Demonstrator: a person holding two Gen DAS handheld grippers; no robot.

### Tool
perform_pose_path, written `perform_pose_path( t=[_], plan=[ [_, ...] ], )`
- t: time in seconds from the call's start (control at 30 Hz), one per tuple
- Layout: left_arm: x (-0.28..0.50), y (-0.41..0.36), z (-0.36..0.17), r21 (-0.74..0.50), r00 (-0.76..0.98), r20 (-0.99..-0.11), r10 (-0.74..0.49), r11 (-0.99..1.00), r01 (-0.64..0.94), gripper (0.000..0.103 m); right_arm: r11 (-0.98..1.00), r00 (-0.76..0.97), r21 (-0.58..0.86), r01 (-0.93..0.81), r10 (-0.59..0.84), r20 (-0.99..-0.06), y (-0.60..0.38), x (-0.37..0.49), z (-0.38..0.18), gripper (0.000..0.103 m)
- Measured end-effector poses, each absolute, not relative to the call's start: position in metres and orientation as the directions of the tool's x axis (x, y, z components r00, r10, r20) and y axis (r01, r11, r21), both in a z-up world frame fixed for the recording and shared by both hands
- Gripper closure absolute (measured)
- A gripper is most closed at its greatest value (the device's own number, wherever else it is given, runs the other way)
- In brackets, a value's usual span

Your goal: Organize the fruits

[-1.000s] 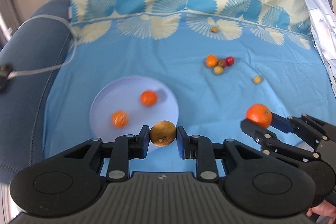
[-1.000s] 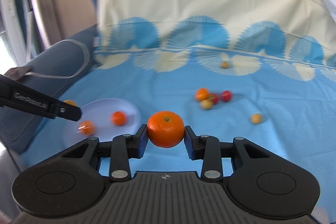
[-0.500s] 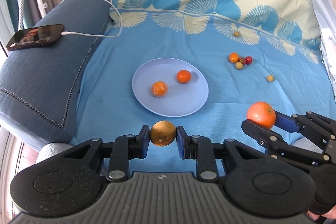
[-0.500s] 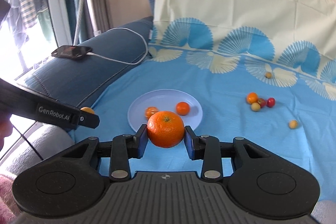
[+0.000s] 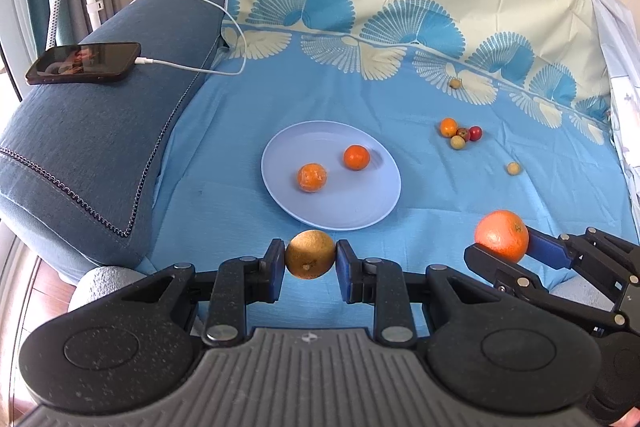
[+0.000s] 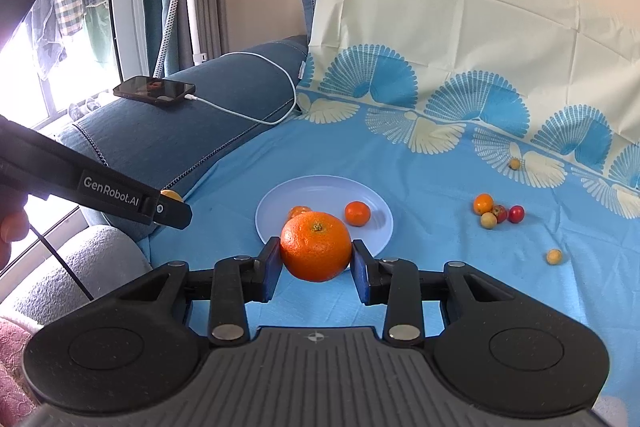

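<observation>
Brown fruit (image 5: 311,254) in left gripper (image 5: 311,261), orange (image 6: 316,246) in right gripper (image 6: 316,259)

A plate (image 5: 362,217) is sitting at frame centre on the sheet (image 5: 320,99), two oranges (image 5: 311,177) lying on it. A fruit cluster (image 5: 460,134) is lying upper right; a phone (image 5: 84,63) is resting upper left on the armrest (image 5: 96,139).
</observation>
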State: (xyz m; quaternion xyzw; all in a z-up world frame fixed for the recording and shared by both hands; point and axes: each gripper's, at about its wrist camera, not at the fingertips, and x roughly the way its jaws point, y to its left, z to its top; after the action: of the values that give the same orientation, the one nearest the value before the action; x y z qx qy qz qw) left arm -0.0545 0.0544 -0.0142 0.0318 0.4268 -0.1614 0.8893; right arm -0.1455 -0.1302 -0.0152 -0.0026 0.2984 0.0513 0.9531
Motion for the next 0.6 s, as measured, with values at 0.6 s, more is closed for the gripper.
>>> perform_pose_path(
  t=[0.6],
  plan=[
    [-0.049,0.0569,-0.0161,-0.1,0.577,-0.773,-0.265,0.948,0.301,0.073,0.995,0.803,0.024,-0.101,0.095,-0.588,-0.129,-0.1408,-0.0204,0.065]
  ],
)
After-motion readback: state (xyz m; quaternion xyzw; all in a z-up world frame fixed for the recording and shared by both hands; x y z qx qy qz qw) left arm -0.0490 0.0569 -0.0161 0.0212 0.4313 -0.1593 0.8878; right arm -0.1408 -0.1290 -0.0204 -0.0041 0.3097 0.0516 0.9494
